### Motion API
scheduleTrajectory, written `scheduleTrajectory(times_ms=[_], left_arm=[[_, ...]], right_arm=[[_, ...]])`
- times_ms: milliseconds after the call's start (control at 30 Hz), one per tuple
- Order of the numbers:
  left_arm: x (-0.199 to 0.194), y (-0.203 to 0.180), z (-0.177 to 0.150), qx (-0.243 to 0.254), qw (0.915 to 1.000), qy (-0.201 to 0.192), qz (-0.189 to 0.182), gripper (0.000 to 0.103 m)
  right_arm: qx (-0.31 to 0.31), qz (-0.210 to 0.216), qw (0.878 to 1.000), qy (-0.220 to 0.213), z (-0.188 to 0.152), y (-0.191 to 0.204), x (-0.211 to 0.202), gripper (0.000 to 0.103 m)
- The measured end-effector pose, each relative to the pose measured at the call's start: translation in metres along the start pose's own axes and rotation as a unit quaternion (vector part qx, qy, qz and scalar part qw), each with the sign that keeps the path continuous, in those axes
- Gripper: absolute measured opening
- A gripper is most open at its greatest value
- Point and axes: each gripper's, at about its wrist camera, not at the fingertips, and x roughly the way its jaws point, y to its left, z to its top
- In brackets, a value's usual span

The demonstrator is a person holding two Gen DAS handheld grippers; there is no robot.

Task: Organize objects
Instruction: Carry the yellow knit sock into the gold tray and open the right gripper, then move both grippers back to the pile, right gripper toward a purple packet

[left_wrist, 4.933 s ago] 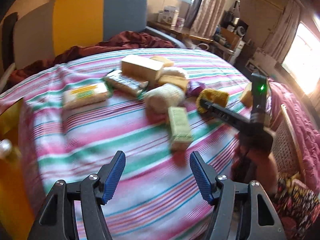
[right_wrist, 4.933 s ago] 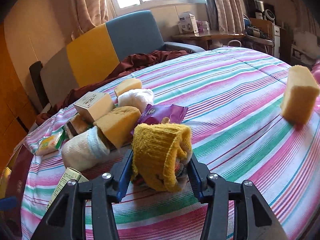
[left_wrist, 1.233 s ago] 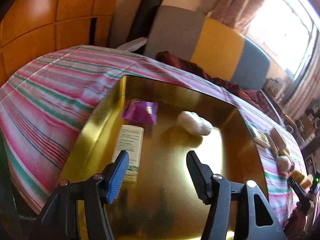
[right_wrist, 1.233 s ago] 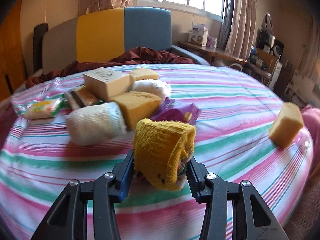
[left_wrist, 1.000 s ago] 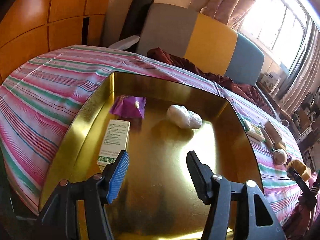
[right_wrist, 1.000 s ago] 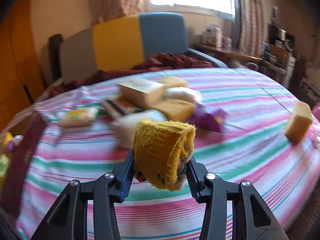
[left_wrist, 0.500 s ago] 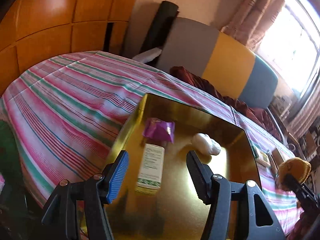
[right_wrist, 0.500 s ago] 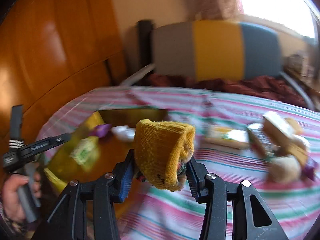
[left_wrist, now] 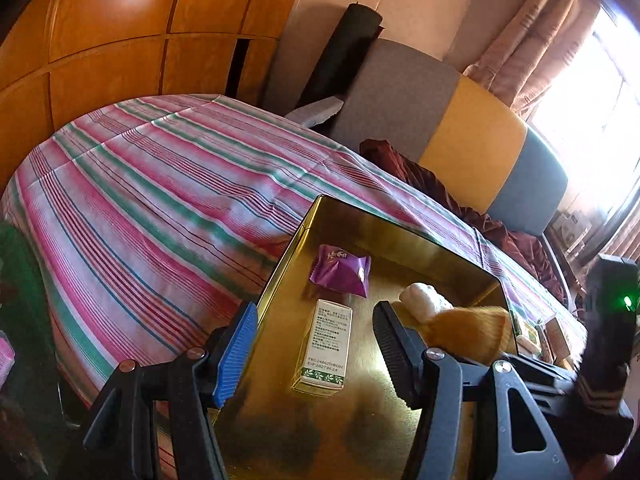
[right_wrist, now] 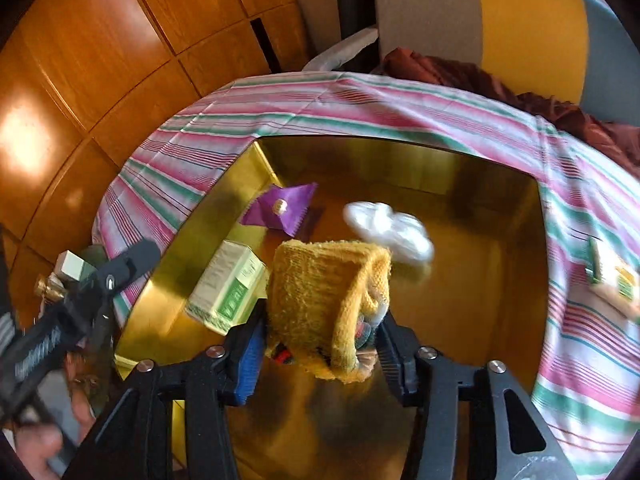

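Note:
My right gripper (right_wrist: 320, 350) is shut on a yellow knitted sock roll (right_wrist: 324, 300) and holds it above the gold tray (right_wrist: 500, 320). The roll also shows in the left wrist view (left_wrist: 472, 332), over the tray's right part. In the tray (left_wrist: 280, 304) lie a purple packet (left_wrist: 340, 276), a white and green box (left_wrist: 326, 346) and a white bundle (left_wrist: 420, 302). My left gripper (left_wrist: 312, 340) is open and empty over the tray's near left side.
The tray sits on a striped cloth (left_wrist: 152, 208) over a round table. Small packets (right_wrist: 612, 276) lie on the cloth right of the tray. A grey, yellow and blue chair (left_wrist: 460, 140) stands behind the table, with wooden panels (left_wrist: 120, 40) at left.
My right gripper has swung left from the pile of objects to above the gold tray, carrying the yellow sock roll. My left gripper has stayed open over the tray's left side.

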Motion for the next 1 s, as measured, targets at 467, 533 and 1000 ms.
scheduleTrajectory(times_ms=[467,533,1000], left_arm=[[0.008,-0.011,-0.010,0.009,0.9997,0.016,-0.012,0.061],[0.007,-0.016,-0.013,0.017,0.9996,0.018,-0.015,0.061],[0.006,-0.065,-0.042,0.086,0.9933,0.043,-0.064,0.061]], right_arm=[[-0.006,-0.029,0.997,-0.077,-0.010,-0.008,-0.053,0.075],[-0.007,-0.033,0.996,-0.086,-0.015,-0.013,-0.065,0.075],[0.067,-0.125,0.984,-0.105,-0.066,-0.115,-0.122,0.077]])
